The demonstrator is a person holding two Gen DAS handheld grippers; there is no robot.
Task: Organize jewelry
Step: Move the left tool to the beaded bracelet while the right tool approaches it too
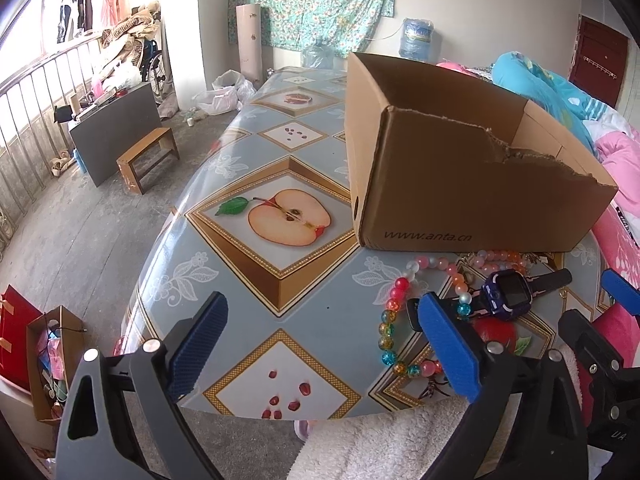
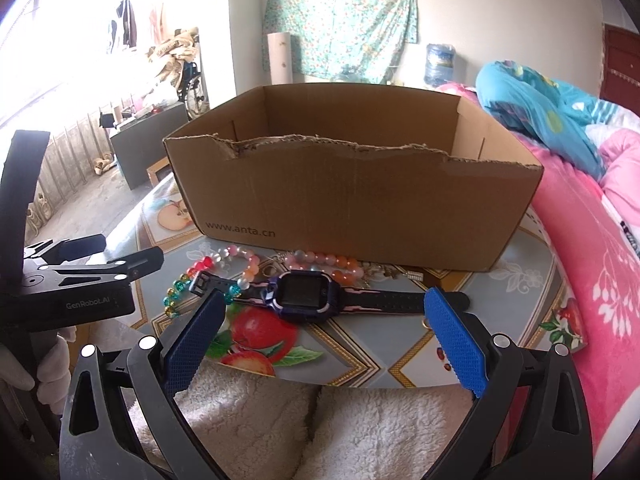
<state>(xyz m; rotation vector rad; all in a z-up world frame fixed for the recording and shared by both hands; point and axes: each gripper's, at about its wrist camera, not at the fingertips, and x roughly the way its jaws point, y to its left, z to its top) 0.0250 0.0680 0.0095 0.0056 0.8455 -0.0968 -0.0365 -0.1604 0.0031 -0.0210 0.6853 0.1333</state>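
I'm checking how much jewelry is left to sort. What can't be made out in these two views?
- Box floor: hidden by its own front wall in both views, so its contents are unknown.
- Small metal pieces by the box: too small to identify, right view.
- Bead bracelet: its near end is covered by the left claw finger, left view.
- Watch strap end: behind the right claw finger, right view.

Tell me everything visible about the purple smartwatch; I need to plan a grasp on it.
The purple smartwatch has a dark square screen in a glossy, faceted purple case and a black strap with pink accents, unbuckled and stretched out flat, face up. It lies on the fruit-print table in front of the torn cardboard box, its left strap over the multicoloured bead bracelet. The open right gripper frames it without touching.
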